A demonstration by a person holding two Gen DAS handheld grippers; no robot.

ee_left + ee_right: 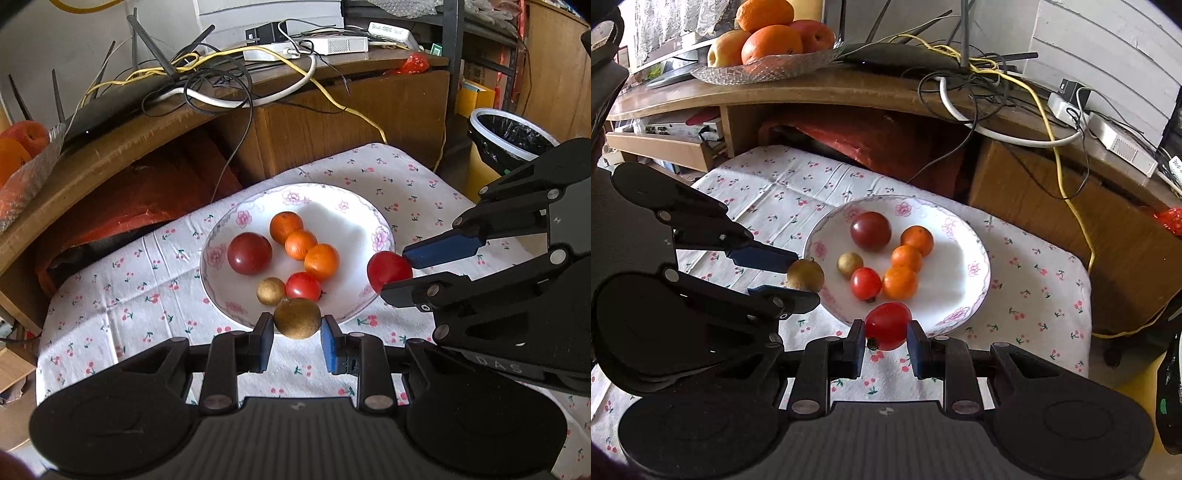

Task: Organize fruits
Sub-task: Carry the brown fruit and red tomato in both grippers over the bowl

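Observation:
A white flowered plate (343, 199) (964, 295) sits on the cherry-print cloth and holds a dark red tomato (249, 253) (870, 231), three small oranges (301, 244) (906, 257), a small red tomato (303, 286) (865, 283) and a small brown fruit (270, 291) (849, 263). My left gripper (297, 325) (801, 276) is shut on a brown kiwi-like fruit (297, 318) (806, 275) above the plate's near rim. My right gripper (885, 334) (400, 271) is shut on a red tomato (887, 325) (388, 271) at the plate's edge.
A wooden desk (110, 147) behind the table carries a router, tangled cables (221, 81) and a glass dish of large oranges and apples (768, 44). A bin with a black liner (506, 136) stands to the right. The table's cloth (1034, 266) shows beside the plate.

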